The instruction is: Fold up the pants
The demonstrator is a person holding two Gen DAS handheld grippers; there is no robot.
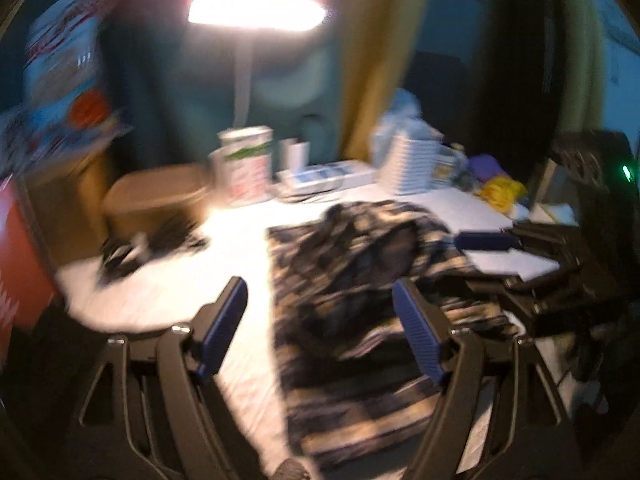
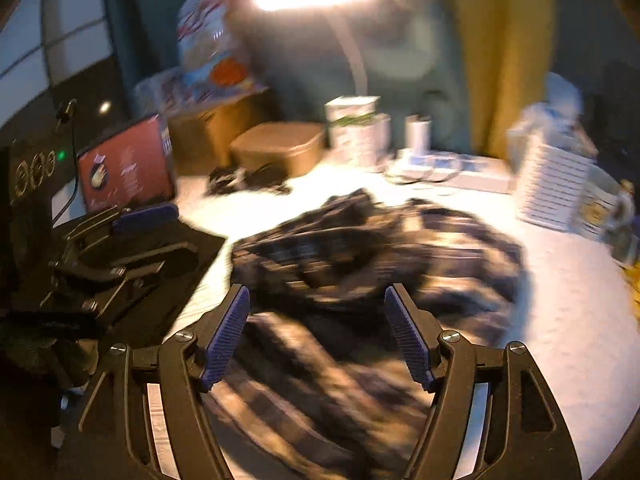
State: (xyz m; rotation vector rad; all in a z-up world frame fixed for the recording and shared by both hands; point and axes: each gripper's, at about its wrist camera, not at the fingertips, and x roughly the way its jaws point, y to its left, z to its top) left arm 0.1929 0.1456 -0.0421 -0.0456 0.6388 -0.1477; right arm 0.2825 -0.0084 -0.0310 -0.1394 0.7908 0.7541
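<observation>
Blue ribbed pads on black linkage arms frame both views: the left gripper and the right gripper each hold their jaws spread wide with nothing between them. Directly beyond and below both pairs of jaws lie the dark checked fabric pants, rumpled on the white-covered table; in the right wrist view the same pants fill the gap between the pads and spread up and to the right. From the left wrist view the garment's long axis appears to run from the near edge away toward the lamp, lying mostly under the left gripper's right-hand pad, with bare table under the other. Both frames are motion-blurred, so waistband and hems cannot be told apart. The right gripper seems centred over the cloth, hence marginally better placed for a first pinch; the left would need to shift toward the garment.
</observation>
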